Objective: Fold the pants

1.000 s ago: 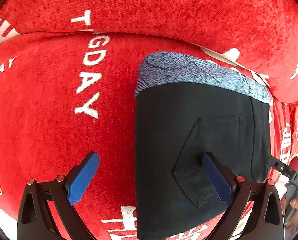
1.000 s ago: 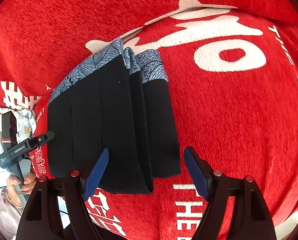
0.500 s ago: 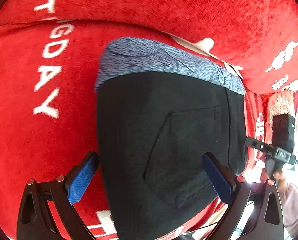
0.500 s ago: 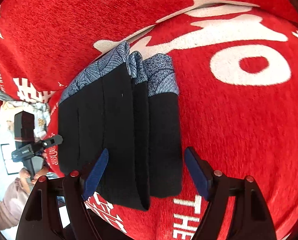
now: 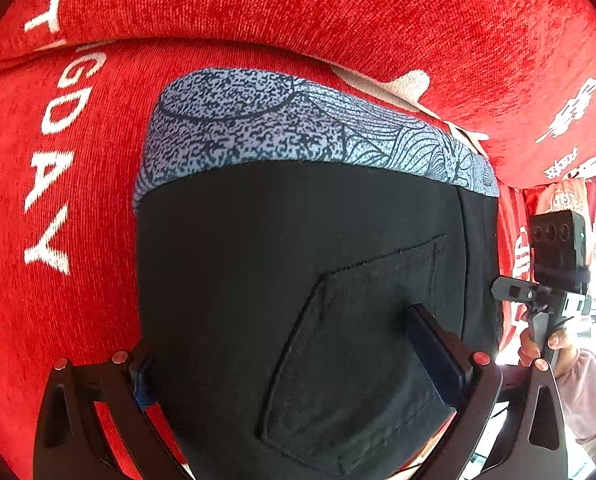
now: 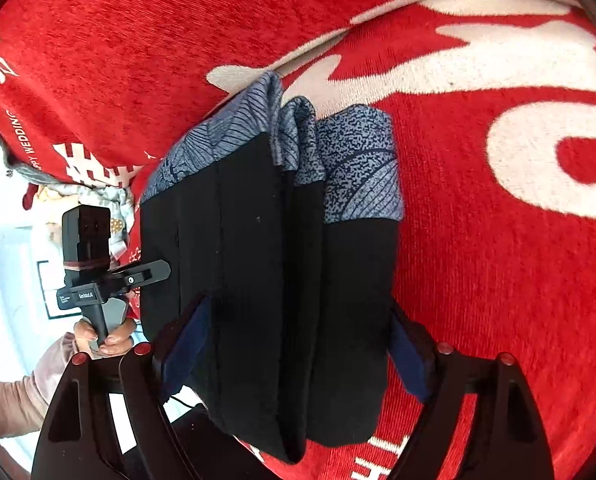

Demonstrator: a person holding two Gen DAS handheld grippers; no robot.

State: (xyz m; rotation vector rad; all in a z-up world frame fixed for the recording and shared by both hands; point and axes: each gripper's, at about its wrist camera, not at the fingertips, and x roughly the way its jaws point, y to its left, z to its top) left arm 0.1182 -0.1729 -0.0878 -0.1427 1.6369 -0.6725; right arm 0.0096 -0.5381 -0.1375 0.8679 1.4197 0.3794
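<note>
From where I stand, the left claw (image 5: 294,368) hangs low over the near end of the folded pants (image 5: 298,280), its jaws spread wide to either side of the bundle; the left blue pad (image 5: 142,388) sits at the cloth's left edge, half tucked behind it, while the other pad hovers over the back pocket (image 5: 361,344), and I cannot tell whether either is actually touching; nothing is clamped. The pants lie on the red printed cover (image 5: 50,160) of what looks like a sofa or bed, black cloth folded into a narrow stack with the blue patterned waistband (image 5: 298,128) at the far end, close under the raised red cushion (image 5: 337,8).

Further right, the right claw (image 6: 294,352) is likewise spread, its jaws having just been opening, with the layered edge of the pants (image 6: 274,280) lying between the pads but not pinched; the person's hand (image 6: 102,336) on the other handle shows at the left of that view.

My reading is that the lengthwise folds are done and both claws are lining up on the near end for the final fold; the next move calls for each claw to close on the full stack of layers, catching the bottom ply too, then lift evenly and carry that end toward the waistband without letting the stack slide apart.
</note>
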